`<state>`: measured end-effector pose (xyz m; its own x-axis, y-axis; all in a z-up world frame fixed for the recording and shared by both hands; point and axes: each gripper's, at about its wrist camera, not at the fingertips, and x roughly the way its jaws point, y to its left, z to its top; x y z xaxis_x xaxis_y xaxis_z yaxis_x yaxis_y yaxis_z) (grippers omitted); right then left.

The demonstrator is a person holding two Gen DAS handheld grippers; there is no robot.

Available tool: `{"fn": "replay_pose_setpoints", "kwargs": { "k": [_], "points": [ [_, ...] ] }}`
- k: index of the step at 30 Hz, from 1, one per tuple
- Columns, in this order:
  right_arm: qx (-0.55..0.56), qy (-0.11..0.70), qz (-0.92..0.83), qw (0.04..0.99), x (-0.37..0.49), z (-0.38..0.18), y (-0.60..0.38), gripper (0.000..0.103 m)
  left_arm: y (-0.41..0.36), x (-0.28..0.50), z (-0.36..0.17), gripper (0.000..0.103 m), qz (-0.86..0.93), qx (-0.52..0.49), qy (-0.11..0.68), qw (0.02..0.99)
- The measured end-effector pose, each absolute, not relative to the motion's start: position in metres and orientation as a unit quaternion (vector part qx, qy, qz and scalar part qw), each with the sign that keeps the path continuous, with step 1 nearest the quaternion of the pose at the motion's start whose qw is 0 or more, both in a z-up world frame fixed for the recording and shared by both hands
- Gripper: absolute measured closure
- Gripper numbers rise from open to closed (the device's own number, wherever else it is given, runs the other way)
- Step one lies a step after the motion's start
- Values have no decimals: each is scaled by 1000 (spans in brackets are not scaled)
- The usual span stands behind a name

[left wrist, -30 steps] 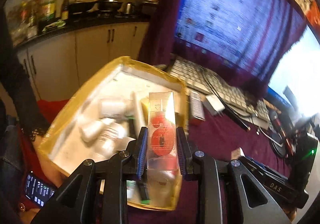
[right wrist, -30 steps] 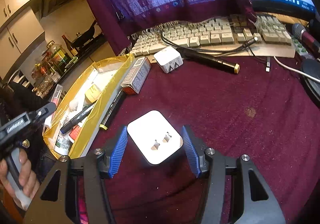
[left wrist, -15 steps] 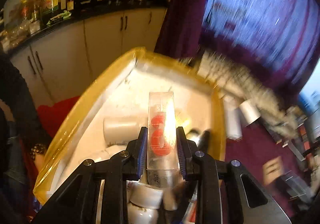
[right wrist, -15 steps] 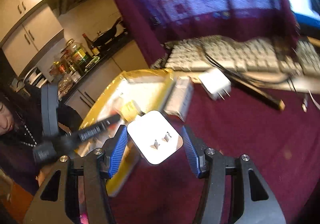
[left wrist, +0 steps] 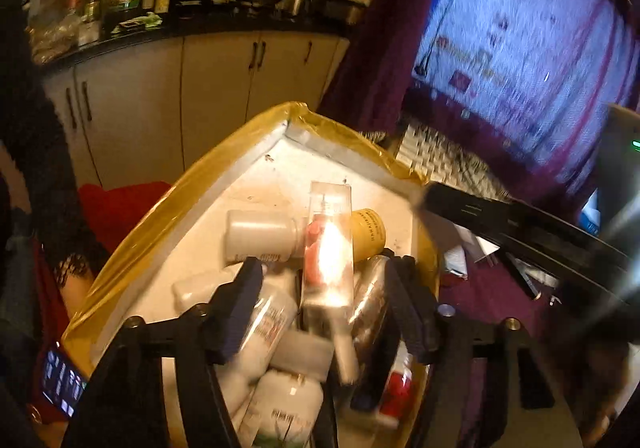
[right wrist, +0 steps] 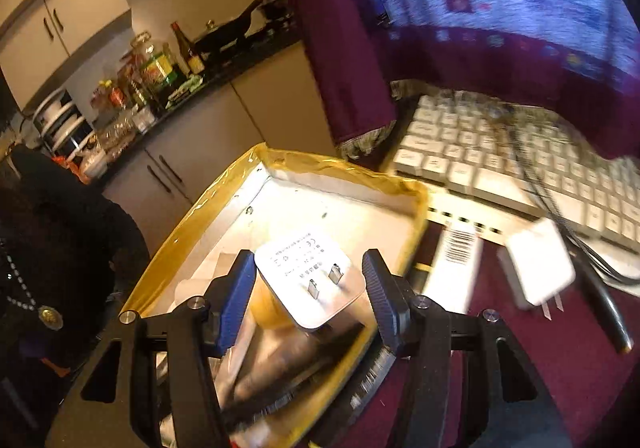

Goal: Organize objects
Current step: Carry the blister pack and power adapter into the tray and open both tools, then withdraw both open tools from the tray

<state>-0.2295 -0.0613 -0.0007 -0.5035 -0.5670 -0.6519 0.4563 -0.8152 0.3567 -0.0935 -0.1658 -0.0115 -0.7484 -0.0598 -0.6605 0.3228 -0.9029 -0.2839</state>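
Left gripper (left wrist: 324, 284) over the yellow-lined tray (left wrist: 168, 216): its jaws have just been opening and stand apart, pads clear of the clear case with red contents (left wrist: 327, 248), which lies between them on the heap of white bottles (left wrist: 260, 234). Right gripper (right wrist: 310, 288) is clamped on the white plug adapter (right wrist: 308, 268), prongs toward the camera, above the tray's bare far end. Best lower the adapter onto that bare floor before letting go, and lift the left gripper straight out so it doesn't drag the case.
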Motion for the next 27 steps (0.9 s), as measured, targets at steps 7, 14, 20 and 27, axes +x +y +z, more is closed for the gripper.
{"fn": "replay_pose_setpoints", "kwargs": {
  "k": [7, 14, 20, 27],
  "points": [
    [399, -45, -871, 284, -240, -9, -81, 49, -164, -77, -3, 44, -917, 328, 217, 68],
    [355, -110, -870, 323, -222, 14, -51, 40, -155, -74, -5, 44, -914, 338, 216, 58],
    [360, -137, -876, 290, -184, 23, -1, 39, -146, -68, 0, 44, -917, 335, 208, 51],
    [402, -164, -868, 240, -139, -16, 63, 39, -120, -66, 3, 44, -922, 337, 189, 30]
  ]
}}
